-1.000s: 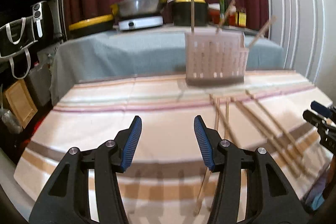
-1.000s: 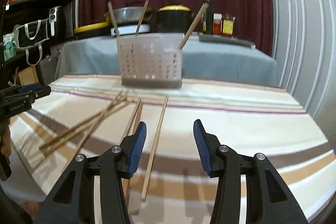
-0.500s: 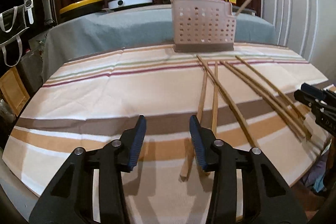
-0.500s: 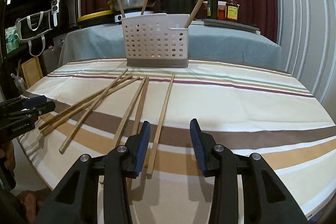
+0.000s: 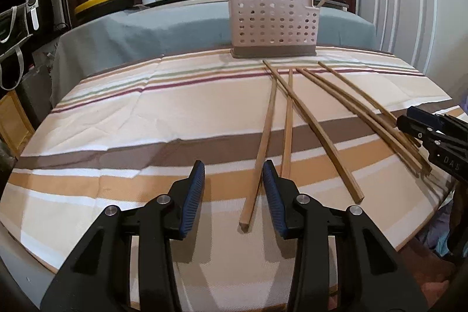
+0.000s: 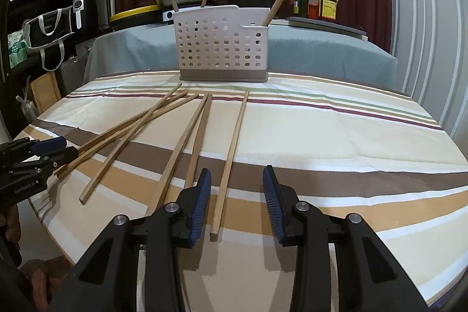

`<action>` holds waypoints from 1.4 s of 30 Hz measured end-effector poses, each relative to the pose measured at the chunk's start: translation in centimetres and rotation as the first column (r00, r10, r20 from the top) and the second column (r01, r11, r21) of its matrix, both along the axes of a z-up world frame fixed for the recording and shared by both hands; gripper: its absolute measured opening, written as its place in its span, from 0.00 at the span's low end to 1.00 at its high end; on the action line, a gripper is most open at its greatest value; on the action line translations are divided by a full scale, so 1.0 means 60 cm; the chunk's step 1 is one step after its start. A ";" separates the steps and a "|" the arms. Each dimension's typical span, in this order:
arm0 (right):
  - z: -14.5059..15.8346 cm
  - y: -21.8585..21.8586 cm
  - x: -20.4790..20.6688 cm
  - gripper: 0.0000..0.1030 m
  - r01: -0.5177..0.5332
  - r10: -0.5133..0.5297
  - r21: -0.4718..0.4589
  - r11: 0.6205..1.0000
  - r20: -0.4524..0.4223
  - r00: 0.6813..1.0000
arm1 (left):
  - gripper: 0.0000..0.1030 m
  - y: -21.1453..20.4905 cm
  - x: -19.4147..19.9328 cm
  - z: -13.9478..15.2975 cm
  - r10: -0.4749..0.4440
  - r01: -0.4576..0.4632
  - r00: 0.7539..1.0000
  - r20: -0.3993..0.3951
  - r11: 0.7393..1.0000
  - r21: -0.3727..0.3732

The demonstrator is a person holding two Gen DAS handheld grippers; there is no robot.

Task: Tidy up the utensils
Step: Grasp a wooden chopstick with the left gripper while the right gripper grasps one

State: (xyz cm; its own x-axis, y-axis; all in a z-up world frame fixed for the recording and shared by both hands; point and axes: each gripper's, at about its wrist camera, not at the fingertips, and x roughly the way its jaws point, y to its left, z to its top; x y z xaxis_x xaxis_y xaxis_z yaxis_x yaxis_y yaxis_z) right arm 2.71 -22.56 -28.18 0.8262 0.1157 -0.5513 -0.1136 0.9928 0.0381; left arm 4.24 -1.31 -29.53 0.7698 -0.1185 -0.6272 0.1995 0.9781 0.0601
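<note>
We hold both grippers low over the near edge of the striped tablecloth [image 6: 336, 119], each wide open and gripping nothing. Six loose chopsticks lie on the cloth between us and the perforated caddy [image 6: 222, 46] at the far edge (three sticks already stand in it). The right gripper [image 6: 237, 201] has the rightmost chopstick [image 6: 231, 154] ending between its fingers, close to the left finger, long axis running away toward the caddy. The left gripper [image 5: 234, 195] likewise has a chopstick [image 5: 261, 148] ending in its gap, beside its right finger. Each gripper therefore looks down the length of its stick, so we judge a short forward reach and closure across its width sufficient.
</note>
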 end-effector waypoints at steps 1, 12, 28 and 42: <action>0.000 0.000 0.000 0.35 0.000 0.000 0.000 1.000 -0.002 1.000 | 0.37 0.000 0.001 -0.001 0.000 0.000 1.000 -0.002 1.000 -0.003; -0.006 -0.005 0.001 0.21 0.005 -0.005 0.010 1.000 -0.013 1.000 | 0.06 -0.015 0.000 -0.003 -0.061 0.061 0.998 0.000 0.998 0.002; -0.001 -0.007 0.001 0.06 0.002 -0.002 0.013 1.000 -0.015 1.000 | 0.06 -0.030 -0.009 0.026 -0.122 0.121 0.992 0.038 0.992 0.031; 0.060 -0.018 -0.017 0.05 0.025 -0.026 0.007 1.000 0.080 0.996 | 0.06 -0.040 -0.022 0.080 -0.152 0.150 0.984 0.091 0.988 0.026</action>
State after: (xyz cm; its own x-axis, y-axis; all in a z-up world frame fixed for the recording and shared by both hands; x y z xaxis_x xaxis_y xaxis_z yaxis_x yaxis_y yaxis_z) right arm 1.69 -23.61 -24.59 0.8706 0.0973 -0.4823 -0.0913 0.9952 0.0360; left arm 2.90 -3.73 -24.70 0.7987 -0.2266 -0.5575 0.3375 0.9357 0.1031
